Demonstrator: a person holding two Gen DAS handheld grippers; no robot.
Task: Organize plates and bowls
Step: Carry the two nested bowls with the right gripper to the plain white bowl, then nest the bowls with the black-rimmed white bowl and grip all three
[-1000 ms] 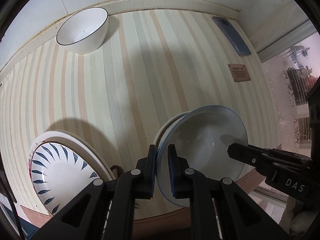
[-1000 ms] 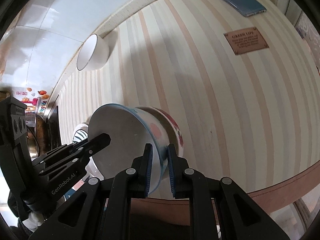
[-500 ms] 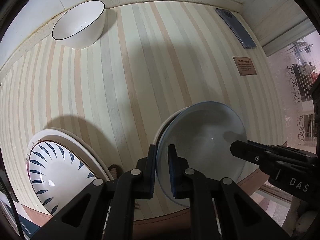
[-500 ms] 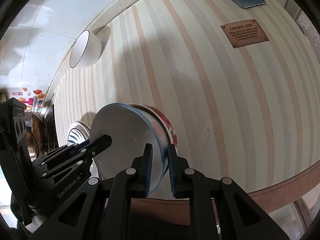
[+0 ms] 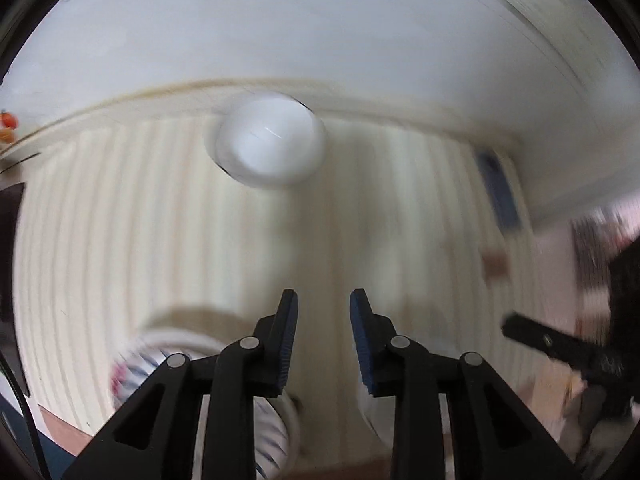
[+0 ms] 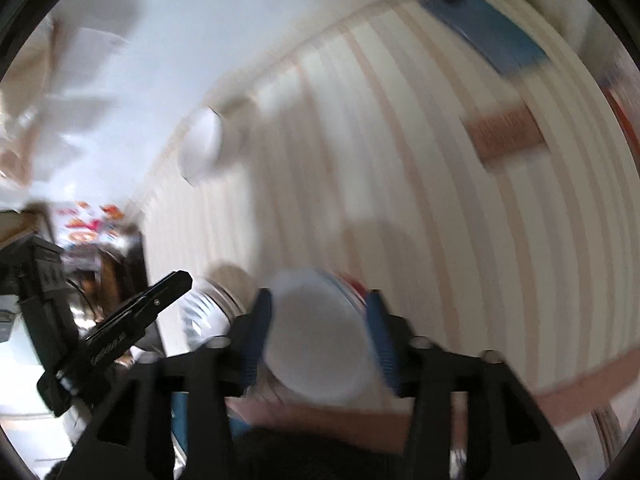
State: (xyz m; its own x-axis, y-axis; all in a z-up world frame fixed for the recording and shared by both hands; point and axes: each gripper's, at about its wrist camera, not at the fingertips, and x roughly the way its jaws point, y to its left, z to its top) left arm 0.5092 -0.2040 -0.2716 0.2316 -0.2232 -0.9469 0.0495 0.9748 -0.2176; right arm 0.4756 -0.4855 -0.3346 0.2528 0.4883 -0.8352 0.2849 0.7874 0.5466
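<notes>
Both views are motion-blurred. My left gripper is open and empty above the striped table. A white bowl with a dark rim stands far ahead by the wall; it also shows in the right wrist view. The leaf-patterned plate stack lies low left behind my left finger. My right gripper is open, its jaws either side of the blue-rimmed bowl nested in a red-patterned bowl on the table. The patterned plates lie to its left.
A blue phone lies at the far right by the wall, with a small brown plaque nearer. The table's front edge runs just below the bowls. The left gripper shows at the right wrist view's left.
Both grippers have let go of the blue-rimmed bowl and opened. It now rests in the red-patterned bowl. My left gripper has swung up towards the far white bowl.
</notes>
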